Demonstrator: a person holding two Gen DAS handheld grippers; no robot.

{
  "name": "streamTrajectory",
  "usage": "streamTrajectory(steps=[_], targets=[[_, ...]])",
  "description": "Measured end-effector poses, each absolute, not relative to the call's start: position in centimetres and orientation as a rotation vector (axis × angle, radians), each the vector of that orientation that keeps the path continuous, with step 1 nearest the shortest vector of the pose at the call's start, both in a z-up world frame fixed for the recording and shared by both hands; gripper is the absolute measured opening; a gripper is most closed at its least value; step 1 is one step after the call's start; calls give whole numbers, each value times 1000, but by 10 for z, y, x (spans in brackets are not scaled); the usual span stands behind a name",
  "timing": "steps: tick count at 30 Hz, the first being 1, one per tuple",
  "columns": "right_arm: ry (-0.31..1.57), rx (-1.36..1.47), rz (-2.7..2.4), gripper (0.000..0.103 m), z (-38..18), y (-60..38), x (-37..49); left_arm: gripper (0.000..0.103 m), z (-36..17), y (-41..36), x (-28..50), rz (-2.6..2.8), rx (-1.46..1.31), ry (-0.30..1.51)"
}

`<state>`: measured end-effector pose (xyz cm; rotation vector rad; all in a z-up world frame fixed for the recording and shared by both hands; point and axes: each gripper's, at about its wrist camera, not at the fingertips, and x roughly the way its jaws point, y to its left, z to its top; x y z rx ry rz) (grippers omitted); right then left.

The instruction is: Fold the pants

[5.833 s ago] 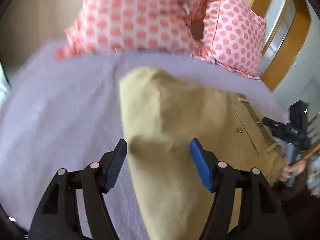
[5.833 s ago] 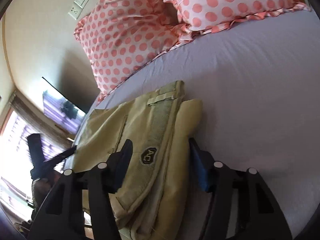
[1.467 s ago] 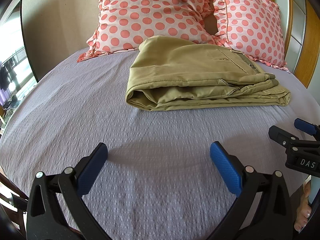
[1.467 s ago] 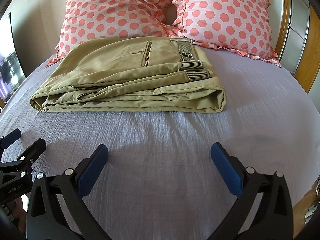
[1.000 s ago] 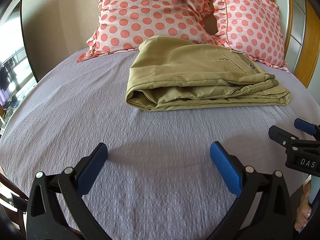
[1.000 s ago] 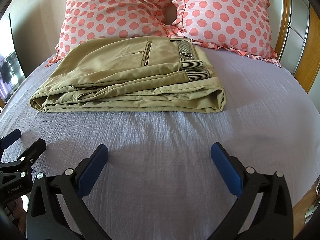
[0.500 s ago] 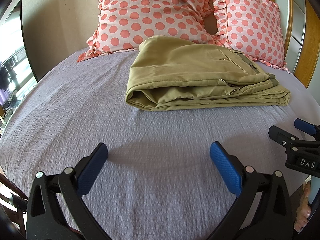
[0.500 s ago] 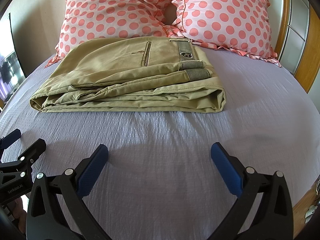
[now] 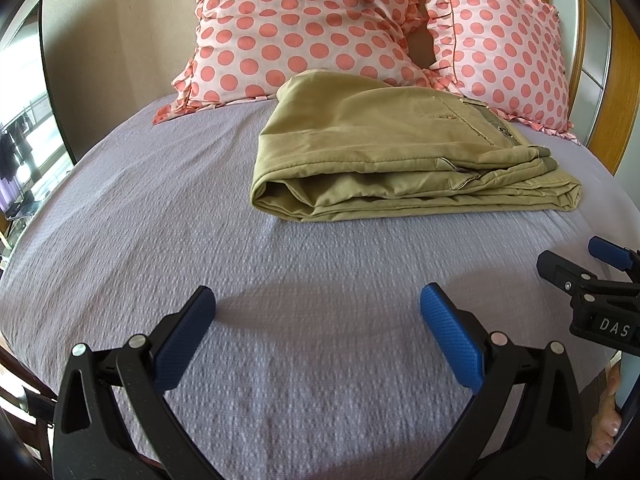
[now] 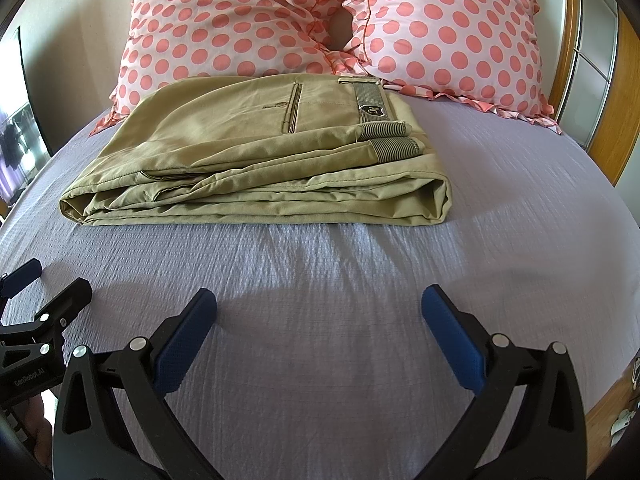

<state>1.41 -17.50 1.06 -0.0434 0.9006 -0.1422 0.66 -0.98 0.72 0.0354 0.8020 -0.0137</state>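
The khaki pants lie folded in a flat stack on the lavender bed sheet, just in front of the pillows. In the right wrist view the pants show a back pocket and the striped waistband on top. My left gripper is open and empty, held over the sheet well short of the pants. My right gripper is open and empty too, at about the same distance. Each gripper shows at the edge of the other's view: the right one, the left one.
Two pink polka-dot pillows lean at the head of the bed behind the pants. A wooden bed frame runs along the right. A window is at the left.
In the oldest frames both grippers were at the pants, handling them. Over the last 1.5 seconds nothing has moved: both grippers stay open and back from the folded stack.
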Motion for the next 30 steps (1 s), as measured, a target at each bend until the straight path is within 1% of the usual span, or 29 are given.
streamTrajectory(steps=[30], targets=[[901,-43,-142,102,10,-175,15,101,5,-8,7,-22,34,776]])
